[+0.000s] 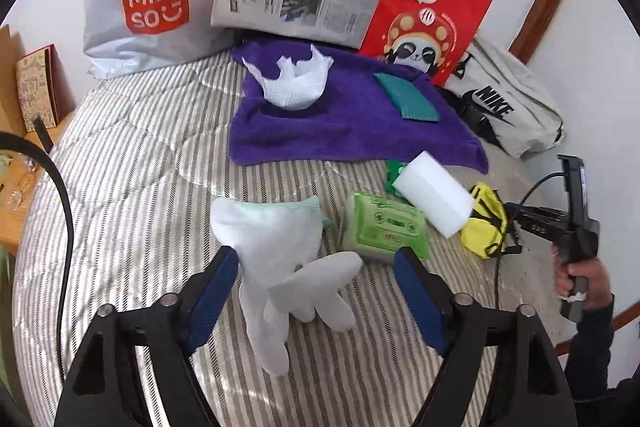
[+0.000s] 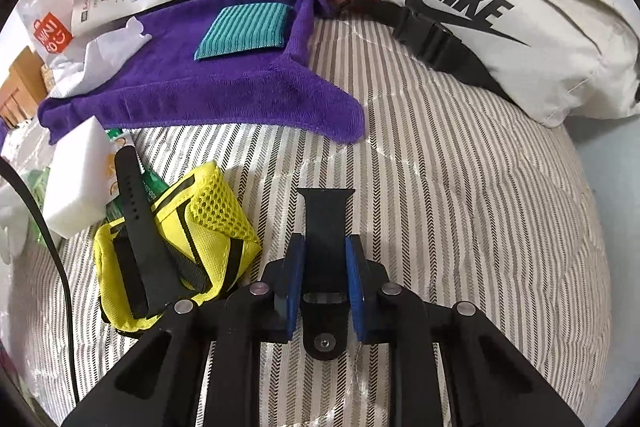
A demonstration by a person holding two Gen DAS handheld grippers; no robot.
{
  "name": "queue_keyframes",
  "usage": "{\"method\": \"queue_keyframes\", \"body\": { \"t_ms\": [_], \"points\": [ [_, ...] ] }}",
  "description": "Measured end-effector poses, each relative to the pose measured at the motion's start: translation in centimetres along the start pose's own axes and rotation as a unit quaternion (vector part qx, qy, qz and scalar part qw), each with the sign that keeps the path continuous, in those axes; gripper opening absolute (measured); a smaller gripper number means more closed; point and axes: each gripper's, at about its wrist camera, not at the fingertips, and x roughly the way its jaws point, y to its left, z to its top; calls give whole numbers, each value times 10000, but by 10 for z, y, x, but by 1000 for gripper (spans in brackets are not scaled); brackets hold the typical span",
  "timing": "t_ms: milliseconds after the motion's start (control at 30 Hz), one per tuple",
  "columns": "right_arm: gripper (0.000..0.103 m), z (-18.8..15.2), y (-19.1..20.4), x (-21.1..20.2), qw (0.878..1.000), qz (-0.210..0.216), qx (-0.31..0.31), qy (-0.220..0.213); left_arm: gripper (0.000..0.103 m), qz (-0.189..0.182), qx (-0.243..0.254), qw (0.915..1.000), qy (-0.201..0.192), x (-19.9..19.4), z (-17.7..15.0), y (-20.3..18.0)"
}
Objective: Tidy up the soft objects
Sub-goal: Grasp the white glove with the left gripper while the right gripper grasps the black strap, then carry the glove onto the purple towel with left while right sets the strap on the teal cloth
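Fingers of the left gripper (image 1: 316, 291) stood spread wide, hovering low over a white glove (image 1: 280, 259) lying limp on the striped bed (image 1: 140, 167). Further right, the right gripper (image 2: 326, 259) was clamped on a black watch strap (image 2: 328, 223). Only the right wrist view showed a second strap (image 2: 134, 227) lying across the yellow mesh pouch (image 2: 200, 227); only the left showed the green wipes pack (image 1: 384, 227).

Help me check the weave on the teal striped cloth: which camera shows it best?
The right wrist view: the teal striped cloth lies flat on the purple towel, close enough that its stripes read clearly and nothing covers it. The left wrist view shows it smaller, foreshortened, stripes barely visible.
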Motion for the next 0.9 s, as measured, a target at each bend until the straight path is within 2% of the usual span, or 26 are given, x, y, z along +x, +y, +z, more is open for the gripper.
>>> {"method": "queue_keyframes", "body": {
  "t_ms": [133,233,267,367,433,467,533,633,900],
  "points": [
    [21,-1,3,-2,10000,-53,17,-3,80,378,271,9987,188,28,1,-2],
    [21,-2,1,-3,10000,13,81,-2,80,1059,630,9915,415,52,-4,-5],
    [21,-3,1,-3,10000,23,93,-16,80,1117,660,9907,415,55,-5,-4],
    [21,-3,2,-4,9999,-22,124,-38,76,912,528,9939,321,60,-5,1],
    [21,-3,2,-4,9998,-48,164,-40,41,864,432,9952,167,60,-2,5],
    [21,-3,2,-4,9998,-44,200,-37,34,853,415,9954,104,59,0,7],
    [21,-3,0,-5,9996,22,291,-23,24,579,319,9977,152,57,4,12],
    [21,-3,0,-8,9995,103,309,-14,19,156,162,9996,147,49,5,18],
    [21,0,5,-17,9996,157,241,-32,19,-163,248,9995,-134,16,12,9]
  ]
}}
